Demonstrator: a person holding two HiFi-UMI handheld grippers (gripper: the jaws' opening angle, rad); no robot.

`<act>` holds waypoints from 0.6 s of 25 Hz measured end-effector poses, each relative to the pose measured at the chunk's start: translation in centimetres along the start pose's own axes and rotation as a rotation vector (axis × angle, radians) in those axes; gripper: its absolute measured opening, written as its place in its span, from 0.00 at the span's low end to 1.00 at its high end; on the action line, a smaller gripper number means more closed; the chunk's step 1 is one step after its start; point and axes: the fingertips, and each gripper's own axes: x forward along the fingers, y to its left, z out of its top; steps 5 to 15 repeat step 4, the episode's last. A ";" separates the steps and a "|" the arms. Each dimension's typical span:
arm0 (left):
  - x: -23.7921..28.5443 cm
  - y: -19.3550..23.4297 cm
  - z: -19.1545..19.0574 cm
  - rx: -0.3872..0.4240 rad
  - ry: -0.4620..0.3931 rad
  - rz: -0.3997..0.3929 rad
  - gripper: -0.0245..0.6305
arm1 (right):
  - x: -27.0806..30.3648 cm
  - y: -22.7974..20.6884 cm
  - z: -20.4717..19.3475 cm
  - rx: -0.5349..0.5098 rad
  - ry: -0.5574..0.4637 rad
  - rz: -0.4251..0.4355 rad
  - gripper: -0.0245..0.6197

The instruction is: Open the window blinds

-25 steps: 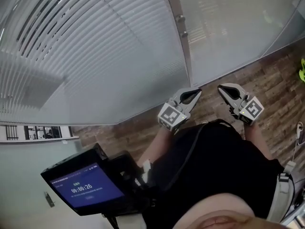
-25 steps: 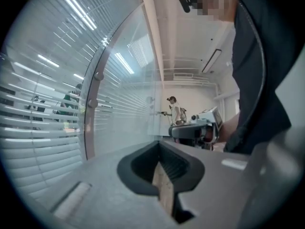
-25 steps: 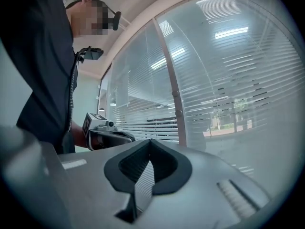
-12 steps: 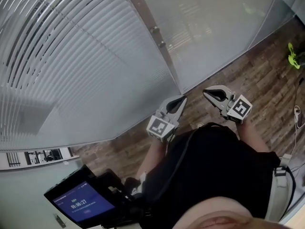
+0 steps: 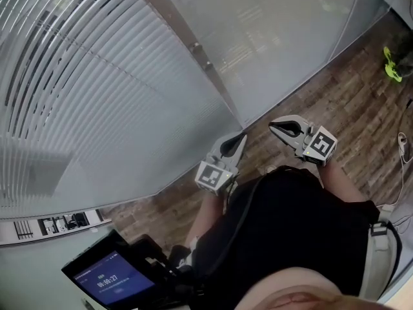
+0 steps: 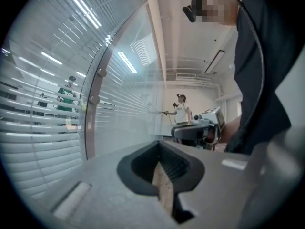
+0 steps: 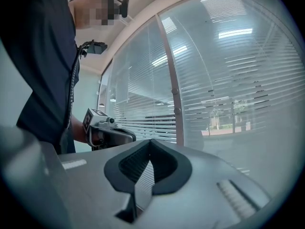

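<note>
Left gripper (image 5: 243,136) — fingers pressed together, nothing held; pointed level toward the glass wall (image 5: 290,31)
Right gripper (image 5: 271,126) — fingers likewise closed and empty, just beside the left, above the wood floor (image 5: 361,102)
Window blinds (image 5: 77,82): behind the glass, left of the metal post (image 5: 193,47), slats lowered; well apart from both grippers, untouched
Tablet (image 5: 110,279): lit blue screen, lower left, near the person's black shirt (image 5: 290,225)
</note>
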 end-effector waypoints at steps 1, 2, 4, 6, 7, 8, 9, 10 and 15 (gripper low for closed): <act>0.0 0.1 -0.1 0.000 -0.003 0.002 0.04 | 0.1 0.0 -0.1 0.001 0.002 -0.003 0.05; 0.0 0.1 0.0 0.000 0.001 0.000 0.04 | 0.2 -0.1 -0.1 0.002 0.004 -0.006 0.05; 0.3 -0.1 0.5 -0.003 0.018 -0.008 0.04 | 0.3 -0.3 -0.1 0.004 0.008 -0.011 0.05; 0.3 -0.1 0.5 -0.003 0.018 -0.008 0.04 | 0.3 -0.3 -0.1 0.004 0.008 -0.011 0.05; 0.3 -0.1 0.5 -0.003 0.018 -0.008 0.04 | 0.3 -0.3 -0.1 0.004 0.008 -0.011 0.05; 0.3 -0.1 0.5 -0.003 0.018 -0.008 0.04 | 0.3 -0.3 -0.1 0.004 0.008 -0.011 0.05; 0.3 -0.1 0.5 -0.003 0.018 -0.008 0.04 | 0.3 -0.3 -0.1 0.004 0.008 -0.011 0.05; 0.3 -0.1 0.5 -0.003 0.018 -0.008 0.04 | 0.3 -0.3 -0.1 0.004 0.008 -0.011 0.05; 0.3 -0.1 0.5 -0.003 0.018 -0.008 0.04 | 0.3 -0.3 -0.1 0.004 0.008 -0.011 0.05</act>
